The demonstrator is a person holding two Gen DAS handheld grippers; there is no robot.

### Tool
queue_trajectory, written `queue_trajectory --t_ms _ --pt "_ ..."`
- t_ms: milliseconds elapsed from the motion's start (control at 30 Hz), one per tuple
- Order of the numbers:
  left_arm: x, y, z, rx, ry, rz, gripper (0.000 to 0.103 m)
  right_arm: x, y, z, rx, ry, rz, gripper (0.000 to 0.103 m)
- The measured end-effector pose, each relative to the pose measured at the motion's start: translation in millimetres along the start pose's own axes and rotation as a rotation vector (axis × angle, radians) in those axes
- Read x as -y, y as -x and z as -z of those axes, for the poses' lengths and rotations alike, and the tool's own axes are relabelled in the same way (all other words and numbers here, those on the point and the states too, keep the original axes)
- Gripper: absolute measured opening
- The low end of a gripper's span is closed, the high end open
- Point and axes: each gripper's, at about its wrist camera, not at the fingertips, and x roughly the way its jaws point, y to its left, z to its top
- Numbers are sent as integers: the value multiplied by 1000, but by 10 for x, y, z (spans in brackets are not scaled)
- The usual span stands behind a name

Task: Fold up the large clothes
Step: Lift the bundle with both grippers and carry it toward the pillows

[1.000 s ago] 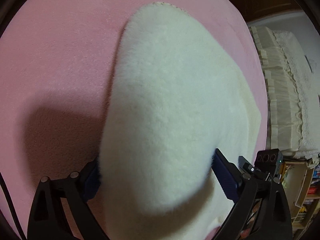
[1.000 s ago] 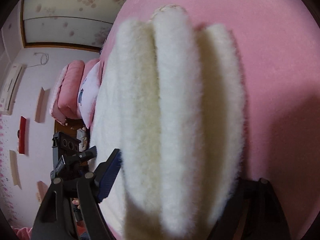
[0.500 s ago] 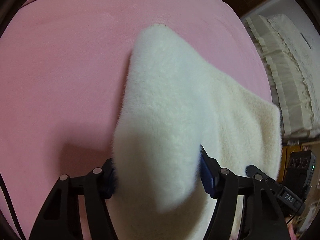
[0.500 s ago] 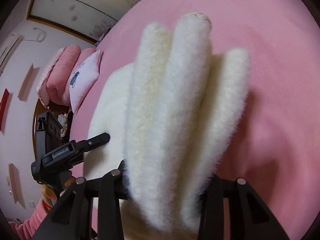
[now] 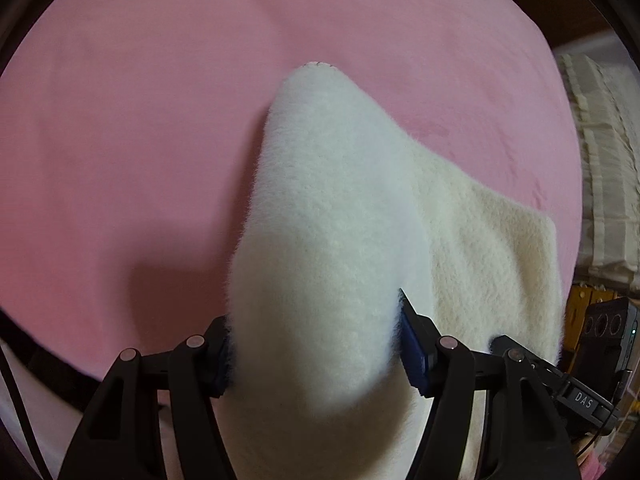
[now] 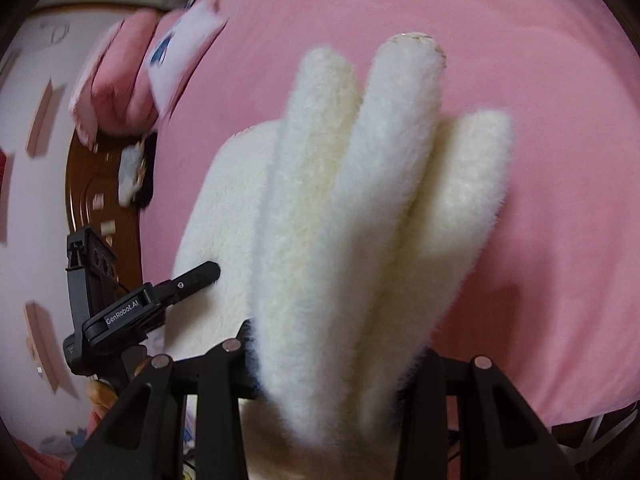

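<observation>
Cream fleece garment (image 5: 320, 248): thick pile, bunched into rounded folds, held above a pink bed (image 5: 140, 120), its far portion draped toward 3 o'clock. Left gripper (image 5: 316, 344): closed on one broad fold, pads pressing both sides. Right gripper (image 6: 336, 364): clamped on three stacked ridges of the same garment (image 6: 360, 208). Pink pillows (image 6: 120, 72): at 10 o'clock in the right wrist view, blurred.
</observation>
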Motion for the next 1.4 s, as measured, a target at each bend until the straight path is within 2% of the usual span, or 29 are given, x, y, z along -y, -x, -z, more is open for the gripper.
queue_trajectory --t_ms 167,233,300,500,633,767,800,833,867,900,933,967,1000,1067,1167,1233,1300,1400 --pt "-817 559 -272 69 71 -25 64 -904 -550 -108 -75 132 -47 39" --pt "-1132 843 -544 132 70 -49 64 -1284 -777 -259 -73 189 -80 39" --pt "-1290 1022 -781 180 58 -74 64 -1672 -1030 -458 -53 246 -113 39" --pt "-1859 1596 -1830 338 7 -152 64 -2672 -1665 -1087 52 393 -191 38" --pt "-2194 1683 -2371 397 -35 -203 64 -3085 -2072 -1490 125 386 -228 39" --pt "-2542 1376 -2717 433 -93 -212 65 -3178 -2533 -1738 167 366 -217 41" --pt "-2682 1131 -2822 411 -95 -220 65 -3159 -2714 -1804 161 354 -213 42" --pt "-2613 858 -2774 373 -61 -231 65 -3122 -2928 -1888 140 333 -200 45" --pt "-2764 564 -2848 304 -2 -280 65 -2971 -3141 -1979 93 291 -168 46" --pt "-2769 403 -2874 278 22 -316 66 -2910 -3354 -2043 59 252 -124 48" --pt "-2812 285 -2807 338 38 -328 69 -2748 -3462 -2075 37 221 -94 55" --pt "-2773 276 -2748 398 49 -322 70 -2629 -3484 -2082 43 220 -120 62" --pt "-2739 268 -2687 423 61 -319 71 -2560 -3450 -2064 66 261 -143 65" --pt "-2712 244 -2618 459 46 -324 71 -2535 -3370 -2036 106 360 -122 73" --pt "-2827 260 -2728 435 89 -257 75 -2485 -3361 -2102 75 408 -131 76" --pt "-3016 255 -2855 427 125 -240 76 -2481 -3361 -2148 57 419 -127 77" --pt "-3013 262 -2883 457 133 -286 77 -2539 -3360 -2176 65 442 -101 79" --pt "-2840 263 -2718 517 146 -334 77 -2494 -3330 -2106 58 428 -83 83"
